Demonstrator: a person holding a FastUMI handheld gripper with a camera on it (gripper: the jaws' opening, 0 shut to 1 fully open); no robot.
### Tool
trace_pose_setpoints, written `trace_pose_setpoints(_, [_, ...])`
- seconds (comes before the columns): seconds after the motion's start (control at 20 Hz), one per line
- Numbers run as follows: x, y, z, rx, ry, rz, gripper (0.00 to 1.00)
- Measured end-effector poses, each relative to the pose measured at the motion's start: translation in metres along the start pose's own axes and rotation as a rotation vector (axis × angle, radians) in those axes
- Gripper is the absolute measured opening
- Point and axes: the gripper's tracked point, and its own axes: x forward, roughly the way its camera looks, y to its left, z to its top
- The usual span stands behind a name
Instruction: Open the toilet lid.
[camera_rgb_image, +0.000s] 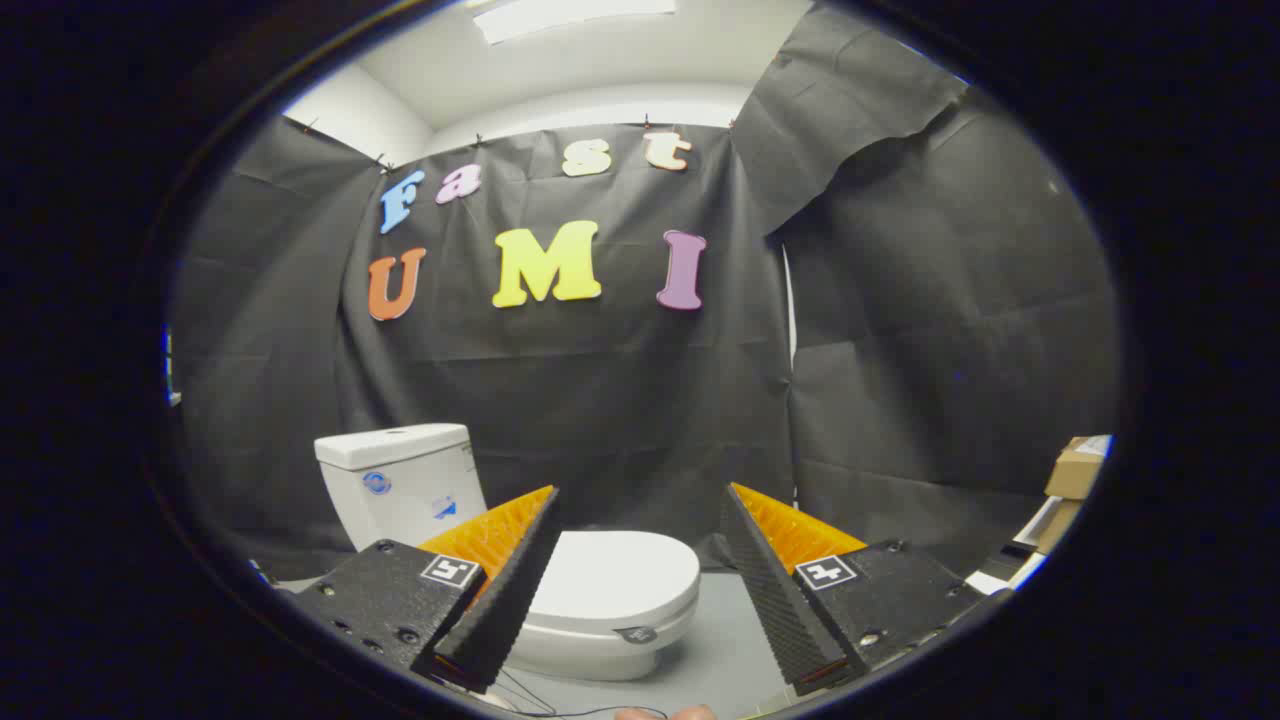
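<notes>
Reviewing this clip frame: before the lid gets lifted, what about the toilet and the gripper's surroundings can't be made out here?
- Toilet lid, down: its near-left part is covered by a finger of the open gripper, which holds nothing.
- Lid hinge: behind that finger.
- Tank: lower part covered by the gripper; stickers too small to read.
- Cardboard box beyond the other finger: cut off by the fisheye edge.

A white ceramic toilet (600, 600) stands on a grey floor (730, 650), its smooth white lid (615, 580) down flat over the bowl and its white tank (400, 480) against the black cloth wall. The gripper (638, 520) hangs above with fingers spread wide, touching nothing, the lid between and beyond them. Brown cardboard boxes (1075, 470) sit near the floor's far-right edge.
</notes>
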Motion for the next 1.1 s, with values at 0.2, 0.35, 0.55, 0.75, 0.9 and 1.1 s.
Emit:
trace_pose_setpoints(0.2, [-0.001, 0.002, 0.003, -0.011, -0.013, 0.004, 1.0])
trace_pose_setpoints(0.35, [0.001, 0.007, -0.004, -0.031, 0.0, 0.013, 1.0])
trace_pose_setpoints(0.55, [0.0, 0.01, -0.007, -0.047, 0.005, 0.02, 1.0])
trace_pose_setpoints(0.75, [0.0, 0.009, -0.009, -0.067, 0.007, 0.019, 1.0])
trace_pose_setpoints(0.9, [0.001, 0.01, -0.014, -0.064, 0.024, 0.018, 1.0])
trace_pose_setpoints(1.1, [0.003, 0.013, -0.021, -0.078, 0.04, 0.023, 1.0])
